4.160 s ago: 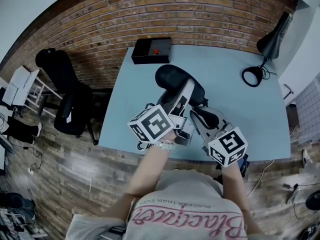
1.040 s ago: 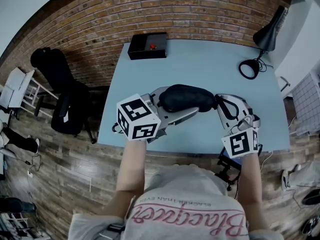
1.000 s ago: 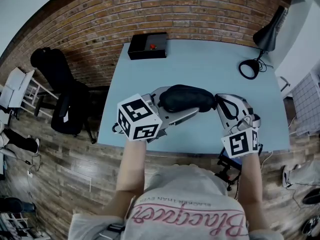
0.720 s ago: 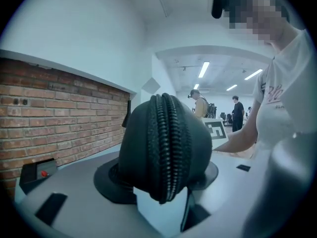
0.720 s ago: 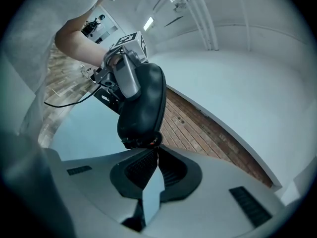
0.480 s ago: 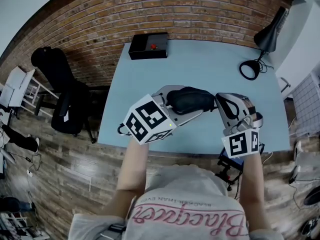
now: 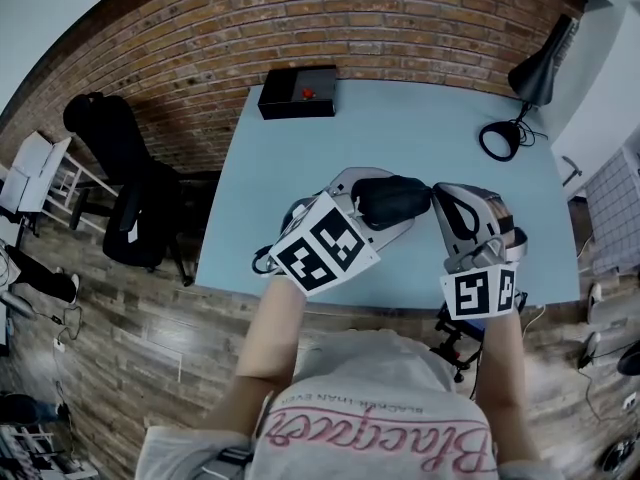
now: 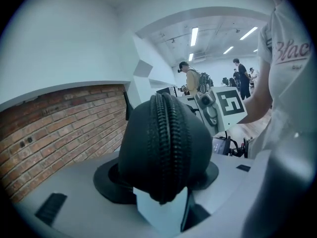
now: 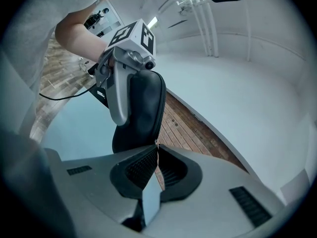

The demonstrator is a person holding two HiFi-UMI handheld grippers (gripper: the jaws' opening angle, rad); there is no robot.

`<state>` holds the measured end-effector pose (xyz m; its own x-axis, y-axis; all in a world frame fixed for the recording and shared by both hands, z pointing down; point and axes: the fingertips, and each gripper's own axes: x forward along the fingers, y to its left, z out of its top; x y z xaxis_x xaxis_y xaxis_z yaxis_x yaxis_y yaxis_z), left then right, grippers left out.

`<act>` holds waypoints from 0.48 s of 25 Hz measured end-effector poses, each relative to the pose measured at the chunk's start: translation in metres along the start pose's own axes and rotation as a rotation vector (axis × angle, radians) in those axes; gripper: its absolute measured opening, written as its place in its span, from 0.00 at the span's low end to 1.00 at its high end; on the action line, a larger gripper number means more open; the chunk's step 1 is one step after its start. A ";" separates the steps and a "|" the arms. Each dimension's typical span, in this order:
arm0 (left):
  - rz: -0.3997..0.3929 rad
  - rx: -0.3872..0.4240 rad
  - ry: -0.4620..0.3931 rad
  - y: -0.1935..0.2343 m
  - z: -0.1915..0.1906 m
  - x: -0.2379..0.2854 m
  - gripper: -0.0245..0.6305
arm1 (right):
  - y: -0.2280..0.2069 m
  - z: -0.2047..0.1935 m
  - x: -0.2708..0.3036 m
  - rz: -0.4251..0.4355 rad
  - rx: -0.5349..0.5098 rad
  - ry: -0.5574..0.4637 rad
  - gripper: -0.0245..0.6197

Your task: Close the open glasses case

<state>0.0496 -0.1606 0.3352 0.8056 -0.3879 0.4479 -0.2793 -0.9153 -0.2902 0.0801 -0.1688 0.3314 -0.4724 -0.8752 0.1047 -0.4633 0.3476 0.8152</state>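
The black glasses case point(image 7: 395, 198) hangs above the blue table point(image 7: 400, 118), its contents hidden. The left tool point(image 7: 372, 206) clamps it; the right tool point(image 7: 438, 196) pinches the zipper pull point(image 9: 157, 144) at its end. A black box point(image 7: 297, 91) and desk lamp point(image 7: 525, 78) sit near the brick wall point(image 7: 200, 28).

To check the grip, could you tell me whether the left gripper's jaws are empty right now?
No, the left gripper is clamped on the black glasses case, whose zipper faces the camera.
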 end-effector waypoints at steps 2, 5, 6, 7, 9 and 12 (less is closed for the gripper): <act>0.005 0.018 0.026 -0.001 -0.003 0.003 0.41 | -0.001 0.004 -0.002 -0.009 -0.011 -0.012 0.07; 0.013 0.032 0.048 -0.001 -0.006 0.008 0.41 | -0.002 0.007 -0.002 -0.014 -0.020 -0.022 0.07; 0.013 0.031 0.047 0.000 -0.006 0.008 0.41 | -0.003 0.008 -0.002 -0.015 -0.021 -0.023 0.07; 0.013 0.030 0.046 0.000 -0.006 0.009 0.41 | -0.003 0.008 -0.002 -0.015 -0.023 -0.025 0.07; 0.015 0.036 0.054 0.000 -0.006 0.010 0.41 | -0.004 0.009 -0.003 -0.016 -0.034 -0.030 0.07; 0.019 0.052 0.073 0.001 -0.007 0.013 0.41 | -0.004 0.009 -0.004 -0.018 -0.064 -0.024 0.07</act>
<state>0.0567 -0.1671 0.3467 0.7593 -0.4140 0.5020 -0.2653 -0.9014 -0.3422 0.0770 -0.1633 0.3228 -0.4828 -0.8724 0.0769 -0.4228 0.3091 0.8519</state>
